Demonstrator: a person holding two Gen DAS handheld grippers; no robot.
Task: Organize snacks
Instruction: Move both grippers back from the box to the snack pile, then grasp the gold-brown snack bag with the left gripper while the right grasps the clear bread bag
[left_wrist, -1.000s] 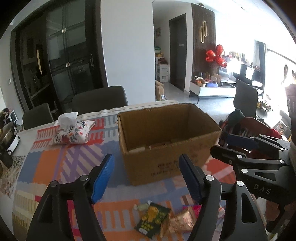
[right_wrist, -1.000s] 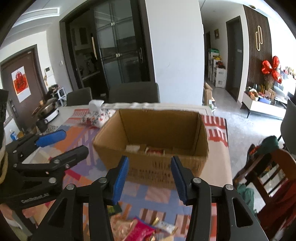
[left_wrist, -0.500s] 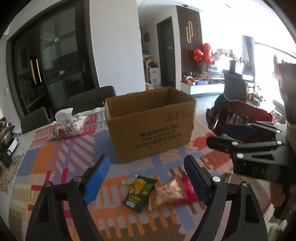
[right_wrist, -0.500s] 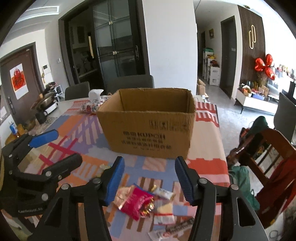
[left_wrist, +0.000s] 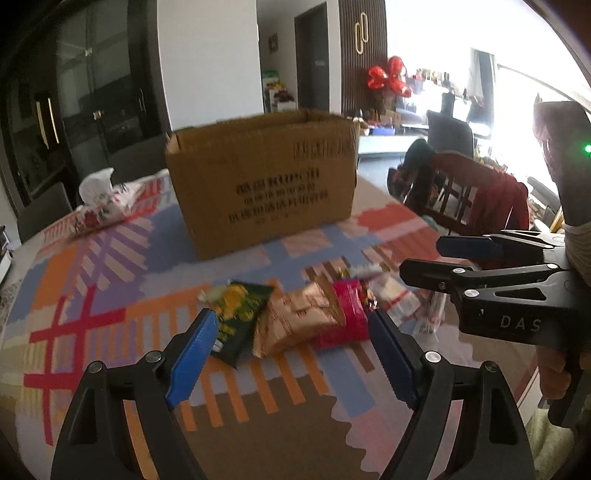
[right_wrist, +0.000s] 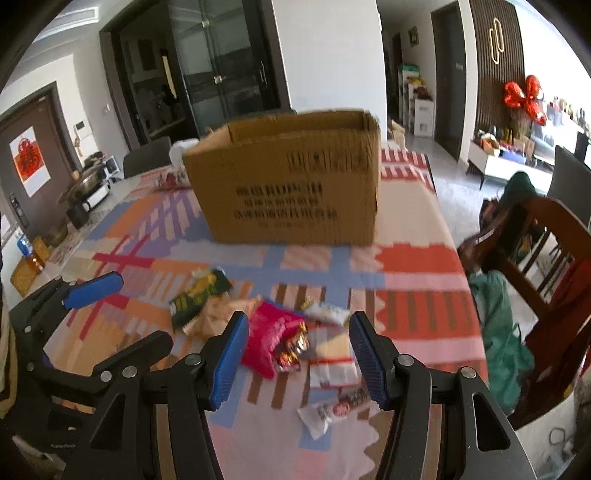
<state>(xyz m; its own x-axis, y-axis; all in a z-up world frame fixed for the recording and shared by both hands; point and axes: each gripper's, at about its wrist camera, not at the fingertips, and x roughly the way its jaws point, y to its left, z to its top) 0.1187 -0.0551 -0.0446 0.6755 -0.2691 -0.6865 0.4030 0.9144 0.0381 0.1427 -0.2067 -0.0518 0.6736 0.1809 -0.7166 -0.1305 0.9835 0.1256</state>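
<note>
While snacks lie loose | cardboard box behind

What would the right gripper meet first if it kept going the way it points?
Most likely the crumpled magenta foil snack packet, lying between the open right gripper fingers' line; depth is unclear.

The cardboard box stands on the table, toward its far side. Before it lies a cluster of snack packets — some overlapping. A tissue pack lies left of the box. 1 wooden chair stands right of the table — off its edge.
</note>
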